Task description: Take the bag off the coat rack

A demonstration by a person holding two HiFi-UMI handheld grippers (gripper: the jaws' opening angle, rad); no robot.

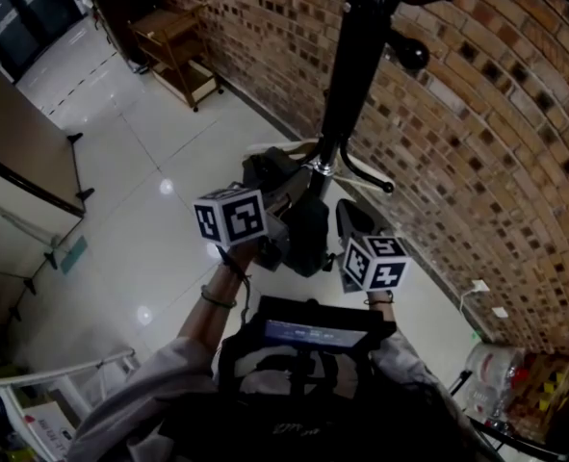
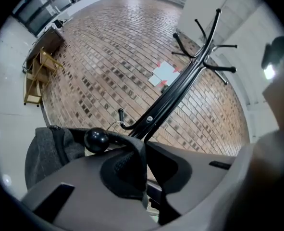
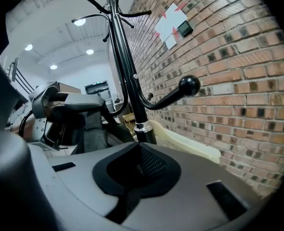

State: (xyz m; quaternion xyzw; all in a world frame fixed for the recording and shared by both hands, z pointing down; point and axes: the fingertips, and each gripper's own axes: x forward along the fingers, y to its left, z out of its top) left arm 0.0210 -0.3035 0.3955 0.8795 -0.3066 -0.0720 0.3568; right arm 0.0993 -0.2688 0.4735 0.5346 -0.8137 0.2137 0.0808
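A black coat rack (image 1: 347,75) stands against the brick wall. A dark grey bag (image 1: 298,224) hangs low on it. In the left gripper view its strap (image 2: 132,160) loops over a hook's round knob (image 2: 96,139) and runs down between my jaws. My left gripper (image 2: 142,150) is shut on that strap, and the bag's body (image 2: 48,150) hangs to the left. My right gripper (image 3: 139,153) is shut with nothing in it. It sits just right of the pole (image 3: 127,71), below another knobbed hook (image 3: 189,85). From the head view both grippers, left (image 1: 284,229) and right (image 1: 344,212), flank the bag.
The brick wall (image 1: 477,114) runs close behind the rack. A wooden shelf unit (image 1: 173,51) stands farther along it. Plastic bags (image 1: 515,383) and a wall socket (image 1: 478,287) are at the lower right. White tiled floor (image 1: 130,162) lies to the left.
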